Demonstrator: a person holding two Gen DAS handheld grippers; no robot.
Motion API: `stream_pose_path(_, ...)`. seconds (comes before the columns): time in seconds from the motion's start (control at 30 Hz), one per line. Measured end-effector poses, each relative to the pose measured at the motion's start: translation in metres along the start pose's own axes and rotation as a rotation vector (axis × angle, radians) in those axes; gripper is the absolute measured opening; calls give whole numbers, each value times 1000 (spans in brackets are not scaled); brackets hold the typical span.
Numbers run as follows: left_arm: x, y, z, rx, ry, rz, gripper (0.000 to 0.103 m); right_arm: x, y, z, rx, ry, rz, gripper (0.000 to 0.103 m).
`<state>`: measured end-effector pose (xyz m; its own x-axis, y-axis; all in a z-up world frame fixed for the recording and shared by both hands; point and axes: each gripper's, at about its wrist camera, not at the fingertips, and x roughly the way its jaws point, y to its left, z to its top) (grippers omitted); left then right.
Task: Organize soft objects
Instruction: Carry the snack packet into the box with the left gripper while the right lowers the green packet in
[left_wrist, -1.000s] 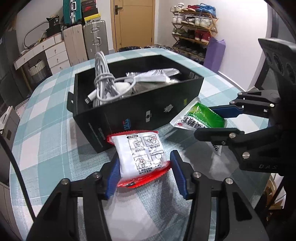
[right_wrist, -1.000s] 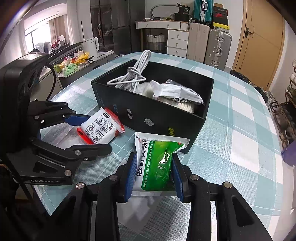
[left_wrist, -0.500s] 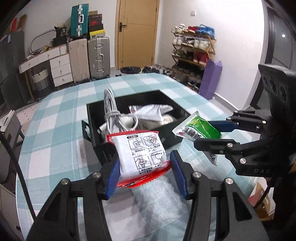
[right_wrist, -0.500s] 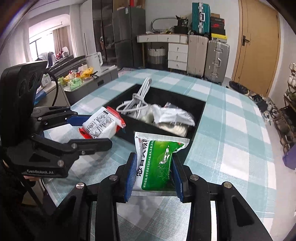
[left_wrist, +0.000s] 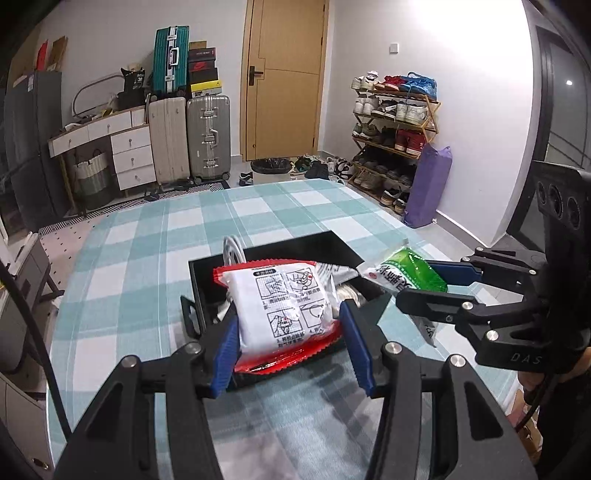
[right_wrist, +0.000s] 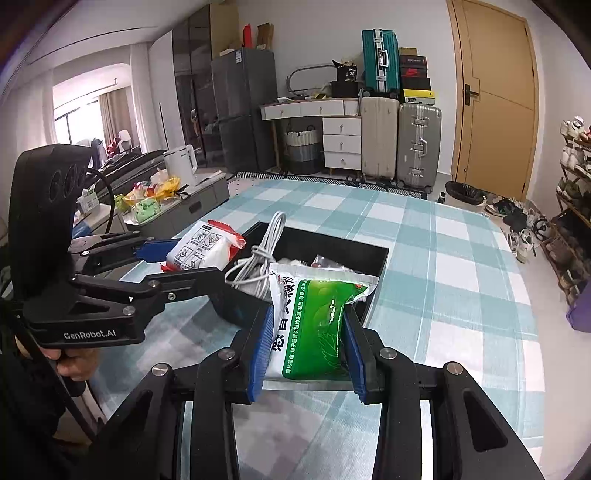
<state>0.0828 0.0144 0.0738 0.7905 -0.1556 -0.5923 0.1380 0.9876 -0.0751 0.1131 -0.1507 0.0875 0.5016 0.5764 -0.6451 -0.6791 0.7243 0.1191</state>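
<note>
**A:** How far along were you at that point?

**B:** Partway, by my reckoning. My left gripper (left_wrist: 288, 345) was clamped on the white-and-red pouch (left_wrist: 286, 301), and my right gripper (right_wrist: 308, 349) was pinched tight on the green sachet (right_wrist: 317, 321). Both packets hung clear of the checked tablecloth (right_wrist: 461, 266), just at the near edge of the black box (right_wrist: 380, 258), neither one inside it.

**A:** Was anything in the box already?

**B:** Yes. A coiled white cable (right_wrist: 264, 251) stuck up at its left end, and beside it lay some pale wrapped packets (right_wrist: 325, 264), crumpled together.

**A:** Give me the count.

**B:** One box, one cable bundle, two packets in my grippers. The wrapped ones in the box looked like two, perhaps more; I couldn't separate them. I saw nothing else loose on the cloth.

**A:** So what was left?

**B:** As I judged it, carrying both packets over the rim and letting them go inside.
</note>
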Motion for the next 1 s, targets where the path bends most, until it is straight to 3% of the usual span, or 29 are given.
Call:
stream_pose_path(0.57, 33, 15, 30, -26, 10, 8, 52, 56, -17, 33, 50, 48, -8, 37)
stream_pose_path(1.0, 61, 14, 35, -23, 52, -11, 51, 94, -20, 31, 4, 106, -35, 37)
